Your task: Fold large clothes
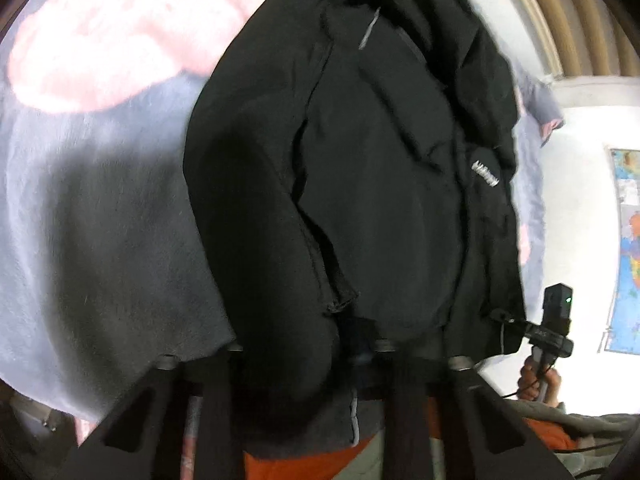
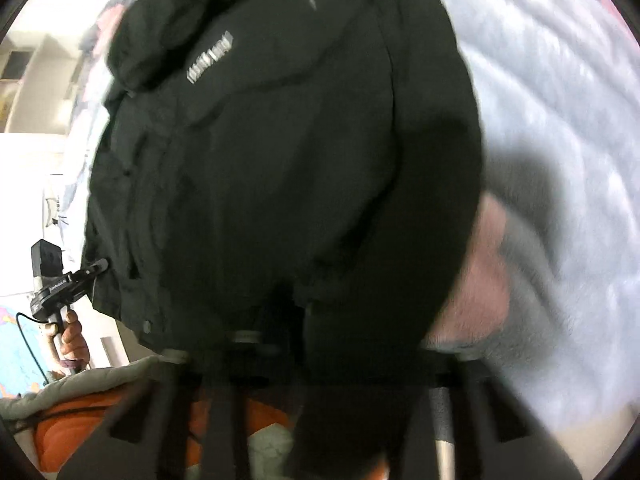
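Left wrist view: both grippers, left gripper (image 1: 360, 344) and right gripper (image 2: 276, 340), pinch the black jacket's (image 1: 360, 160) hem; its slippery bulk may slide loose.

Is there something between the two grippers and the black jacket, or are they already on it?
Nothing visible stands between them. The black jacket hangs over the blanket, and both the left gripper and the right gripper are already at its bottom hem, apparently clamped on it.

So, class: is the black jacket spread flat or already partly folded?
Partly folded. The black jacket has one sleeve laid across its front, its hem gripped at both ends, over the fleece blanket.
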`<state>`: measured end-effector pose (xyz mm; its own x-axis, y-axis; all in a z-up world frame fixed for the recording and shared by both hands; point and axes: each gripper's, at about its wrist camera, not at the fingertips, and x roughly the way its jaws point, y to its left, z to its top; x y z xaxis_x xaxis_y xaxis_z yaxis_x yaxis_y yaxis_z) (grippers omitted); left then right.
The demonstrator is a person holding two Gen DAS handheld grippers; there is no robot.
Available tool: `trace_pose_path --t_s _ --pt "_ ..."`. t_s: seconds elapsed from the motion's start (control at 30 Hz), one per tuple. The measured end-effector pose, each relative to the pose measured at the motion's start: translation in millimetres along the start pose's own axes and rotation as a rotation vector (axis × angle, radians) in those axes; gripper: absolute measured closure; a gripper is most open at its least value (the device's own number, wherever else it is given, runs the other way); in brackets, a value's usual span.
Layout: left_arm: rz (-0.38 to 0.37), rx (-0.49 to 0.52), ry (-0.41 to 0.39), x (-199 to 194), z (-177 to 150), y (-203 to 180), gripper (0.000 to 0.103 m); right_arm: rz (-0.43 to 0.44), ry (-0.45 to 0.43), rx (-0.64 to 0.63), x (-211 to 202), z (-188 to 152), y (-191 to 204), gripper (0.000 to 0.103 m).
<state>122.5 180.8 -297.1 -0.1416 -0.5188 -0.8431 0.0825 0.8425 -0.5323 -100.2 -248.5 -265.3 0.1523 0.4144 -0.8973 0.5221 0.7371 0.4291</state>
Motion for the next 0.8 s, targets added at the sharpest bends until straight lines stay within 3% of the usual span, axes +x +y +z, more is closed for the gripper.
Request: trace_pose_path --t_s 0.1,0.23,0.3,0.47,0.6,0.8 --pt "-0.032 0.036 -0.063 -22 11 -20 0.088 0.050 -0.074 -0.016 -32 12 12 0.085" --pt "-0.141 0.092 -0.177 -64 38 -58 0.088 0.097 -0.184 -0.050 -72 43 35 0.086" --pt "-0.184 0.118 -0.254 -88 61 -81 0.088 0.115 -0.235 -0.058 -91 63 43 0.086" --pt "-0.209 0.157 -0.390 -132 127 -112 0.087 0.173 -0.367 -0.053 -132 125 63 0.086" --pt "-0.229 0.130 -0.461 -137 182 -135 0.086 0.206 -0.447 -0.034 -157 186 70 0.086" --pt "-0.159 0.073 -0.483 -100 287 -160 0.082 0.105 -0.446 -0.002 -136 289 81 0.083"
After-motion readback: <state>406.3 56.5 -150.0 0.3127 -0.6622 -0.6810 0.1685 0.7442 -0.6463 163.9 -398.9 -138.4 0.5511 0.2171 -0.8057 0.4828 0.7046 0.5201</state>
